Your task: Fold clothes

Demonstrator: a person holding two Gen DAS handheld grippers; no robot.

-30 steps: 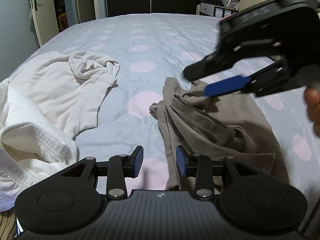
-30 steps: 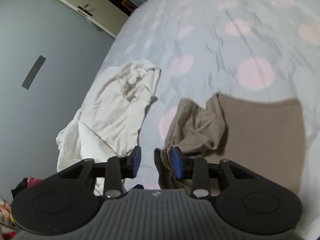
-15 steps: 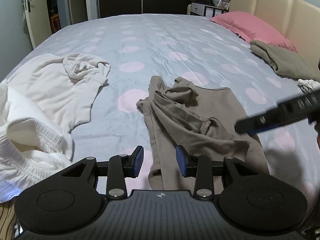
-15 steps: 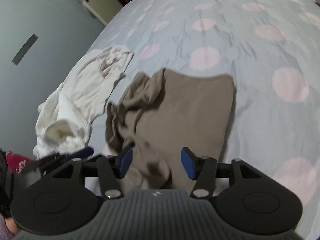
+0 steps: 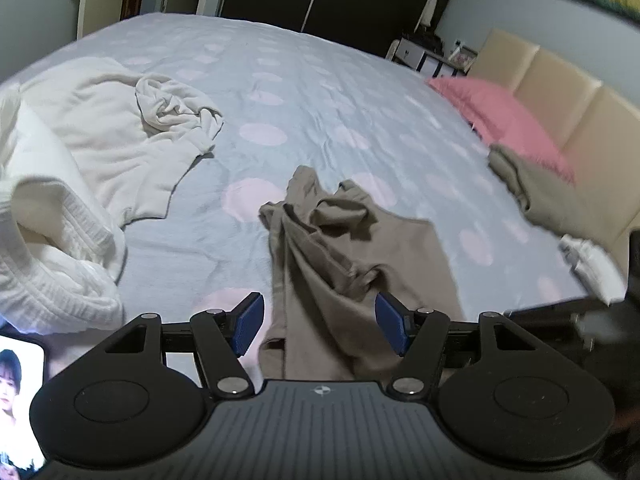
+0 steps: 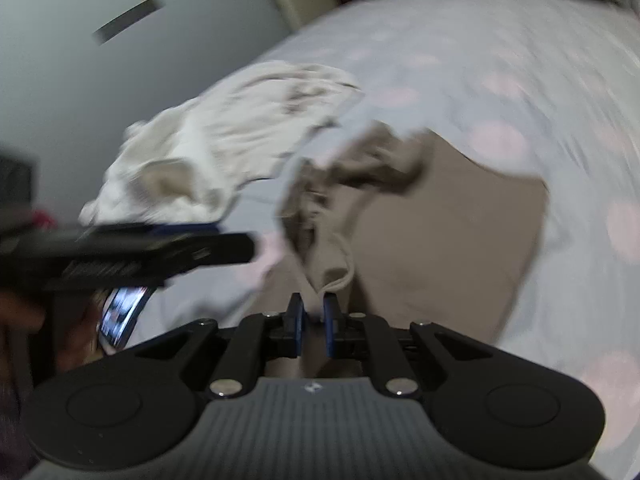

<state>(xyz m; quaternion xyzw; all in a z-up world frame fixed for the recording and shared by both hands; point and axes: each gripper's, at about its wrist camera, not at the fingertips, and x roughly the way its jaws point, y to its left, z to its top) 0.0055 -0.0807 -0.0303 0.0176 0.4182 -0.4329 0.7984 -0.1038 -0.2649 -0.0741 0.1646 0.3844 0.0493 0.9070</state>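
Observation:
A crumpled brown garment (image 5: 360,248) lies on the bedspread in front of me, bunched at its far left corner. My left gripper (image 5: 320,326) hangs just above its near edge. Its jaws are opening wide, and the cloth lies under the gap with neither pad (image 5: 248,326) touching it. In the right wrist view my right gripper (image 6: 314,320) is at the near hem of the brown garment (image 6: 440,240). Its jaws are closing to a narrow gap with a fold of the hem pinched between them. My left gripper (image 6: 140,252) shows as a blurred black shape at the left.
A cream sweatshirt (image 5: 120,148) and a white ribbed garment (image 5: 48,272) lie at the left of the bed. A lit phone (image 5: 20,396) sits at the near left edge. A pink pillow (image 5: 500,116), a folded olive garment (image 5: 556,200) and the beige headboard (image 5: 560,88) are at the right.
My left jaws have widened and that view has rolled. My right gripper swung to the brown garment's near hem, opened wide, then narrowed onto the fold.

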